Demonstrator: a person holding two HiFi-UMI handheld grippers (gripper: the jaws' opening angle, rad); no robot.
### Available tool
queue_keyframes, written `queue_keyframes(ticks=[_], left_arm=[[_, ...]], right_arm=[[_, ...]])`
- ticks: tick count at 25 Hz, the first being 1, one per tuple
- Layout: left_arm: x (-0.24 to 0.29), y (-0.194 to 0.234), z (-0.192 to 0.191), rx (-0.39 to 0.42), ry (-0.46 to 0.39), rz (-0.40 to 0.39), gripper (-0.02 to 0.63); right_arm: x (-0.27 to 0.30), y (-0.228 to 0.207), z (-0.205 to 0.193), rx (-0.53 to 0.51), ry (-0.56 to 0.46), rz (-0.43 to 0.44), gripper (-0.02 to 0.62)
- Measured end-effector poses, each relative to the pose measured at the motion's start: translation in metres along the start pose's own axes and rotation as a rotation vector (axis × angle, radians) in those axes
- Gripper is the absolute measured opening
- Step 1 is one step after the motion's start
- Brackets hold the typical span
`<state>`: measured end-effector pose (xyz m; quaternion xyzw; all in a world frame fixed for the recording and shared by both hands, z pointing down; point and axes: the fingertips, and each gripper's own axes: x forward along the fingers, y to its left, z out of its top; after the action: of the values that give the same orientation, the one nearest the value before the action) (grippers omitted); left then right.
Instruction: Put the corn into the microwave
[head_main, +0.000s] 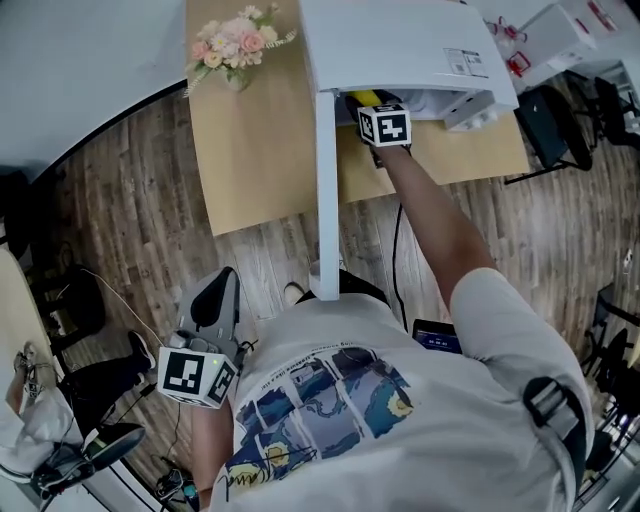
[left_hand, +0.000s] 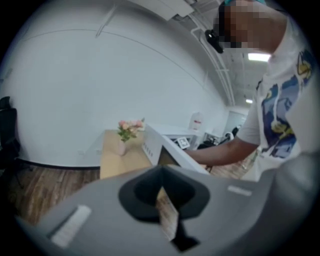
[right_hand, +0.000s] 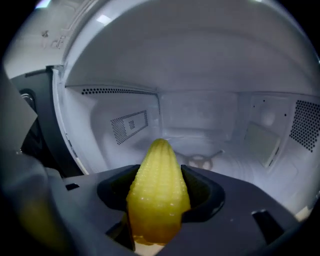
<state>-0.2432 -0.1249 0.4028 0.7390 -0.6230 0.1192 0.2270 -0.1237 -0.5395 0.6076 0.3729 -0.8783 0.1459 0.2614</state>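
- the corn (right_hand: 159, 175) is a yellow, bumpy cob, low centre in my right gripper view, tip inside the white microwave (right_hand: 200, 115).
- my right gripper (right_hand: 159, 202) clamps its sides.
- my left gripper (left_hand: 163, 202) is closed, empty.

Glossy, bumpy corn (right_hand: 159, 192); smooth white microwave (right_hand: 200, 115) interior; matt wooden table (head_main: 250, 150)

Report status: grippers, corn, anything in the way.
Left gripper shut, empty. Right gripper shut on corn, at the open microwave mouth. Corn not yet set down. Cavity ahead shows only the turntable hub.
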Motion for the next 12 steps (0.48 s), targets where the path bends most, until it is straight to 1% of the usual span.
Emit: queue_keyframes(ticks=[3, 8, 12], left_arm=[[0.0, 0.001, -0.004, -0.004, 0.015, 0.032, 0.009], [-0.004, 0.007, -0.011, -0.038, 0.025, 0.092, 0.009], [-0.008, 0.01, -0.013, -0.054, 0.023, 0.113, 0.009]], right_arm=[[0.017, -0.001, 0.001, -0.022, 0.006, -0.008, 0.253], [0.037, 0.002, 0.0, -0.062, 0.027, -0.014, 0.253], [0.04, 0.01, -0.001, -0.098, 0.066, -0.023, 0.253]])
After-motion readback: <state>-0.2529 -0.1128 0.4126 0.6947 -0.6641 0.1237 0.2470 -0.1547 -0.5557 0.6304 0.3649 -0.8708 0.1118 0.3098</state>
